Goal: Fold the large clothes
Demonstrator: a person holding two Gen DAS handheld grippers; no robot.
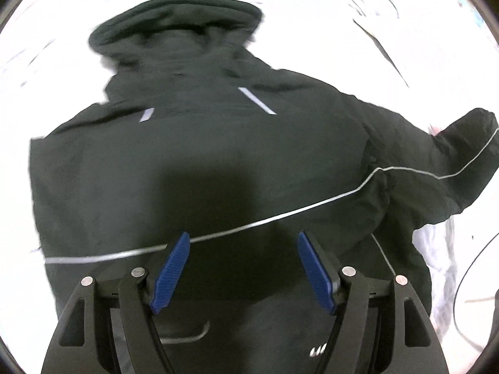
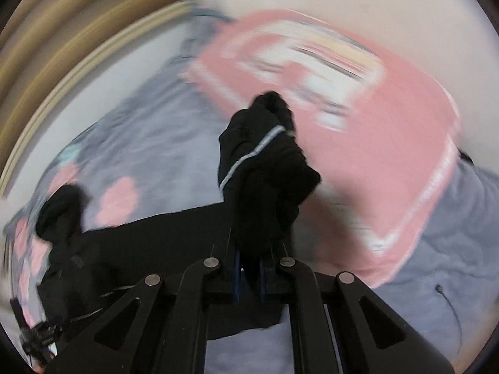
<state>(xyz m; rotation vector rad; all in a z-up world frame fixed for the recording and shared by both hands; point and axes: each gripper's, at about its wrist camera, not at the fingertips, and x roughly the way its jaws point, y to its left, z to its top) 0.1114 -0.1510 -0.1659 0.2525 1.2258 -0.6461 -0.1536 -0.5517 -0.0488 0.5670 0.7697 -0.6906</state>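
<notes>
A dark green, thin-fabric hooded jacket (image 1: 199, 162) with pale reflective piping is seen spread flat, back upward, on a white surface (image 1: 312, 15), its hood pointing away from the left wrist camera. Above its lower back the left tongs (image 1: 243, 271) are held wide apart, with nothing between the blue ribbed pads (image 1: 170, 275); whether the pads touch the cloth cannot be told. One sleeve is stretched out toward the right edge of that view.

In the right wrist view (heavily blurred) the right tongs (image 2: 249, 268) are pressed together on a bunched fold of the dark jacket (image 2: 265, 168), a pale stripe being visible across the gathered cloth. Behind it a pink garment with a striped print (image 2: 389, 143) and a grey-blue cloth with pink blotches (image 2: 149, 143) are seen lying. The rest of the jacket is trailed off to the lower left.
</notes>
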